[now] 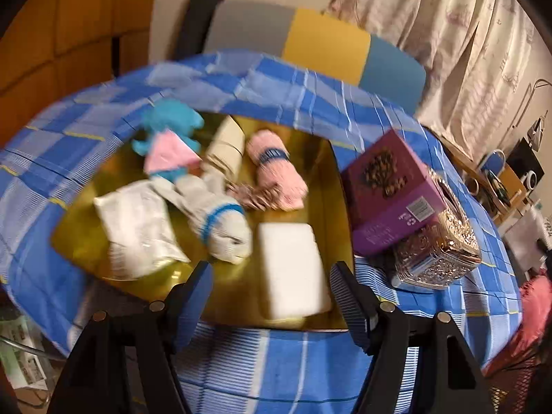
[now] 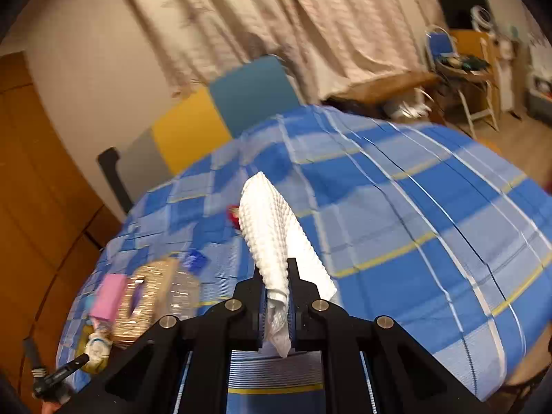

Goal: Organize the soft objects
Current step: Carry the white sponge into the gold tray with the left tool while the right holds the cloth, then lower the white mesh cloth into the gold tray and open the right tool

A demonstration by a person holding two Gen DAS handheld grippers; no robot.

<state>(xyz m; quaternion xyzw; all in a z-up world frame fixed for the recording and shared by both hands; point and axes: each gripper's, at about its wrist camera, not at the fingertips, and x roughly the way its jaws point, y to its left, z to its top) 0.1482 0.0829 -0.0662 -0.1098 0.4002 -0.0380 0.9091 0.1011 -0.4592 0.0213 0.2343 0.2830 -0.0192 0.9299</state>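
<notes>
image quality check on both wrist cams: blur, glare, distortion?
Left wrist: motion blur smears the white sponge and socks; warm glare on the gold tray; fisheye bends the blue checked cloth. Right wrist: held white textured cloth sharp, clutter at left blurred, dark vignette corners.

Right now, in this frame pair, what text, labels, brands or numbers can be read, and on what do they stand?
Nothing can be quoted; both views are motion-blurred.
Purple box: pale lettering, a barcode label and a recycling-type mark on its side, all too blurred to read.
White packet in the gold tray: faint grey print, unreadable.
Papers at the lower left edge: print too small.
White textured cloth in the right hand-held gripper: no text.
</notes>
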